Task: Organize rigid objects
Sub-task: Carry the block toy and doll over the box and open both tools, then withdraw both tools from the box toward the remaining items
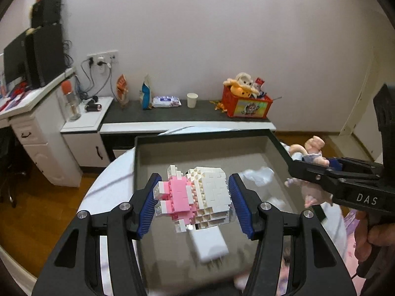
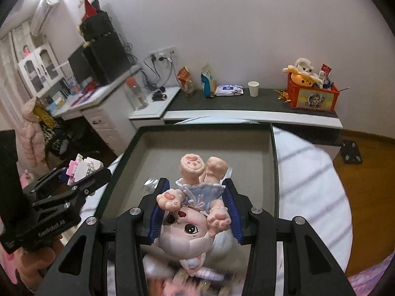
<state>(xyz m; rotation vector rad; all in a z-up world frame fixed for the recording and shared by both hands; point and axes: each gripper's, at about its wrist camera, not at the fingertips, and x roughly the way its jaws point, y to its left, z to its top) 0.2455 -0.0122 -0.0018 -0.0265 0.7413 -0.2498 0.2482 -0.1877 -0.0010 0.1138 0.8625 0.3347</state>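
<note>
Clutching a pink-and-white brick-built figure (image 1: 192,194) between its blue pads, the left gripper (image 1: 195,202) hangs above a dark-rimmed box (image 1: 209,138) with a grey floor, its jaws partly apart and pressed against the model's two sides. Only the left wrist view shows what lies inside the box beneath it: a white charger plug (image 1: 209,244) with its prongs toward the camera, and a crumpled white scrap (image 1: 256,175) nearer the right wall. From that view the right gripper (image 1: 311,172) enters at the right edge, carrying a doll seen side-on, with a hand (image 1: 375,241) wrapped around its handle.

The right wrist view gives the fuller look at that load: a pale cartoon doll (image 2: 195,209) in a frilly blue skirt, held upside down, paw-soled feet pointing away from the camera and face toward the lens. The right gripper (image 2: 196,207) has its jaws partly apart and closed on the doll's body, above the same box (image 2: 205,129). At this view's left edge the left gripper (image 2: 84,175) appears with the brick figure (image 2: 84,167) caught between its fingers.

The box sits on a round white table (image 2: 311,180). Behind it, against the wall, a dark-topped sideboard (image 1: 187,113) carries snack bags, a pack of wipes, a paper cup (image 1: 192,100) and a red toy crate (image 1: 246,103) stuffed with plush animals. The right wrist view alone takes in the wall-mounted air conditioner (image 2: 44,12) and white glass-door cabinet (image 2: 39,69).
</note>
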